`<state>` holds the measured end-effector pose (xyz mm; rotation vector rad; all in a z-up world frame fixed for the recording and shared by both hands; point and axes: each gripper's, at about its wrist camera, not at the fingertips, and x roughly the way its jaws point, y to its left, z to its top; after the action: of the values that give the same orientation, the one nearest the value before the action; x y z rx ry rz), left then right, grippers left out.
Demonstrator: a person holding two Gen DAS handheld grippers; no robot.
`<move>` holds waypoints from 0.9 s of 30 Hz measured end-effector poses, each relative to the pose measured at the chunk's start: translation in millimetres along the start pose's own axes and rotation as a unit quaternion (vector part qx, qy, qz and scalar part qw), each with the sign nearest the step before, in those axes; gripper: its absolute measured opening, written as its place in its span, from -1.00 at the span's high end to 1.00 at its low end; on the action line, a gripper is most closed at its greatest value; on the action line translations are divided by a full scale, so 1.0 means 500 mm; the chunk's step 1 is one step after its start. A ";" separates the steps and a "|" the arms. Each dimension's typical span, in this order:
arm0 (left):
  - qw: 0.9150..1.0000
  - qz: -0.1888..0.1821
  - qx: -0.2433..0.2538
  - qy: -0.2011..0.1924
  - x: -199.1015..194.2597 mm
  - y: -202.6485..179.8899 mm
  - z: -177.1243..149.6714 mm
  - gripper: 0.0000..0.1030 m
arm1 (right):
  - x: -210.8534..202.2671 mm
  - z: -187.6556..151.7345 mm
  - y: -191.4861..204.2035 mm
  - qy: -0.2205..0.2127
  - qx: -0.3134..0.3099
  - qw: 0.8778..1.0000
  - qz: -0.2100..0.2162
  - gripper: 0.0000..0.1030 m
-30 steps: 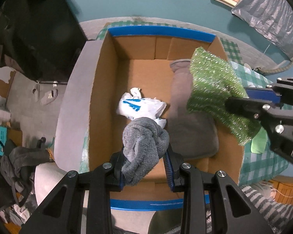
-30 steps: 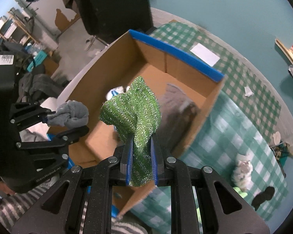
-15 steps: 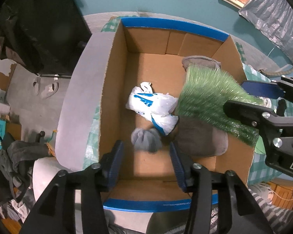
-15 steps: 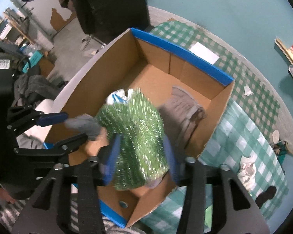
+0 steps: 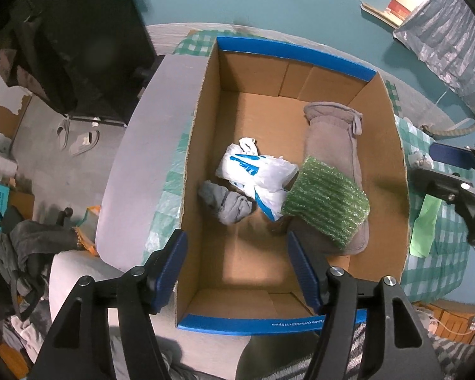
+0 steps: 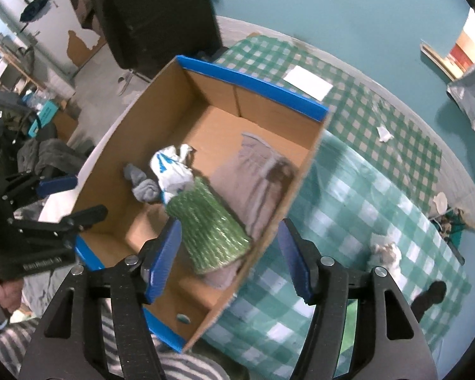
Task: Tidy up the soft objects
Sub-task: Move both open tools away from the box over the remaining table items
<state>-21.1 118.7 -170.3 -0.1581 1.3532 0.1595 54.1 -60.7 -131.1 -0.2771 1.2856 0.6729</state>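
Above the box (image 5: 202,101), both tools spread

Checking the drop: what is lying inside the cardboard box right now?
Inside the cardboard box: a grey sock, a white-and-blue plastic bag, and a green sparkly cloth draped over a grey mitt. Anything beneath the mitt or cloth is hidden.

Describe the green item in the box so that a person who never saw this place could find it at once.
Look into the open cardboard box with blue-taped rims on the checked tablecloth. At its right side lies a long grey mitt; the green sparkly cloth rests on it, touching the white plastic bag. Only it is green, ribbed and glittering.
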 end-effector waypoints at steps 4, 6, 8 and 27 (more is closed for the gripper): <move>1.000 0.000 -0.005 -0.002 -0.006 0.001 -0.002 -0.30 | -0.015 -0.020 -0.035 0.000 0.018 1.000 -0.008 -0.25; 1.000 -0.001 -0.007 -0.003 -0.010 0.001 -0.003 -0.30 | -0.022 -0.032 -0.055 0.000 0.029 1.000 -0.013 -0.25; 1.000 -0.002 -0.007 -0.003 -0.015 -0.004 -0.003 -0.30 | -0.029 -0.042 -0.071 0.000 0.037 0.999 -0.016 -0.25; 0.997 -0.012 0.078 -0.007 -0.038 -0.176 0.011 -0.30 | -0.096 -0.191 -0.270 0.011 0.145 0.987 -0.062 -0.26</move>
<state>-1.6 33.2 -148.9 -0.0424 1.3433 0.0350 54.0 -233.0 -135.7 -0.1251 1.3568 0.3710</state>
